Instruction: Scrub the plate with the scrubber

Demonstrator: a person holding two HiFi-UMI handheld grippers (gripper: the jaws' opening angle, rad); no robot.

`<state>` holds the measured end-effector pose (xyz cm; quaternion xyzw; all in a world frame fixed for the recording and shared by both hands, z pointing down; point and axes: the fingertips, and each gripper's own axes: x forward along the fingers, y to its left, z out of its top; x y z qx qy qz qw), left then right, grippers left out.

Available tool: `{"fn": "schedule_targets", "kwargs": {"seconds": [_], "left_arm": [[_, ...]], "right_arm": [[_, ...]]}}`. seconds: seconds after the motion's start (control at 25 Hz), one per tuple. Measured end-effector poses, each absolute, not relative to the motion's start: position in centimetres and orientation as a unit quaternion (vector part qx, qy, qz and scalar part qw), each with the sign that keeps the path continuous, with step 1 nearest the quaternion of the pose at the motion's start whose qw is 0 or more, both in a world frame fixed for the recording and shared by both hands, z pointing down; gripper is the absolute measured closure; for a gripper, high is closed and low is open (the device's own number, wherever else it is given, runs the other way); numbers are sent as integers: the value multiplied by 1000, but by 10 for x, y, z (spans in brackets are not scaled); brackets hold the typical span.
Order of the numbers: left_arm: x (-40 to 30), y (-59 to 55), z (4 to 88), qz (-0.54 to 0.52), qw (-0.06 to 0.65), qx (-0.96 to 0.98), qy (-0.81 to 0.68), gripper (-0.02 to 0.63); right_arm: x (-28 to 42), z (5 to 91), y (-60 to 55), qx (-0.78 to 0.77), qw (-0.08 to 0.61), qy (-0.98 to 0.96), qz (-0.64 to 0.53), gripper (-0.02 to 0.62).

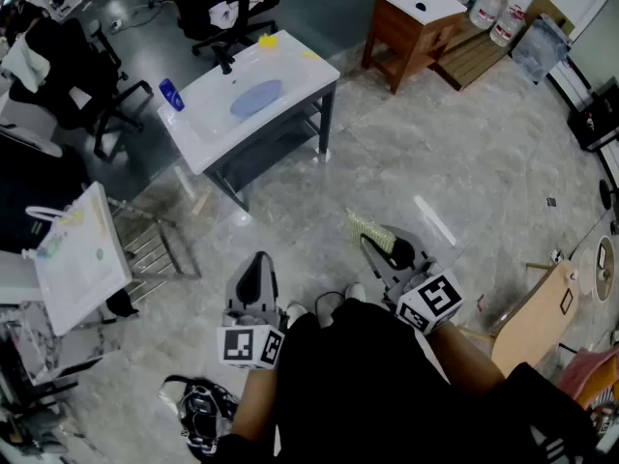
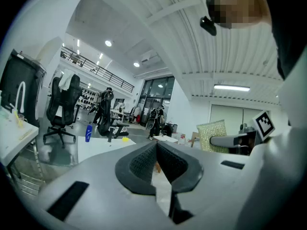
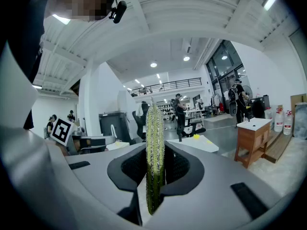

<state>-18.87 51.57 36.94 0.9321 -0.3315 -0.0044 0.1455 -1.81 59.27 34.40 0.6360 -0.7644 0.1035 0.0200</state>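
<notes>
The grey marbled floor (image 1: 464,162) takes up most of the head view, and the person stands on it well apart from the work area. The white rectangular counter on a dark metal frame (image 1: 305,71) stands at the upper left of that view. Its top forms a shallow basin, in which the pale blue round plate (image 1: 256,97) lies flat. A small blue bottle (image 1: 171,95) stands near the counter's left end. The left gripper (image 2: 156,150) is held level and its jaws are closed together with nothing between them. The right gripper (image 3: 156,169) points slightly downward. Its jaws are clamped on the yellow-green bristly scrubber (image 3: 154,128), which stands on edge and projects forward past the jaw tips. In the head view both grippers are held low in front of the body, the scrubber (image 1: 368,228) over bare floor and far from the plate. Judged step: approach, with the tool in grip and no scrubbing begun. The next move probably calls for walking to the counter and bringing the right gripper over the basin. The scrubber's broad face would then be turned down onto the plate. The left gripper would likely need to open and brace the plate's rim, since a loose plate may slide under the strokes.
</notes>
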Motion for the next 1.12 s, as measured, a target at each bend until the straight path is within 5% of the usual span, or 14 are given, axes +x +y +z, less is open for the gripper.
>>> {"fn": "schedule_targets", "kwargs": {"seconds": [1.12], "left_arm": [[-67,569,374,9,145,933,-331,603]], "right_arm": [[101,358,654,623,-15,-770,136,535]]}}
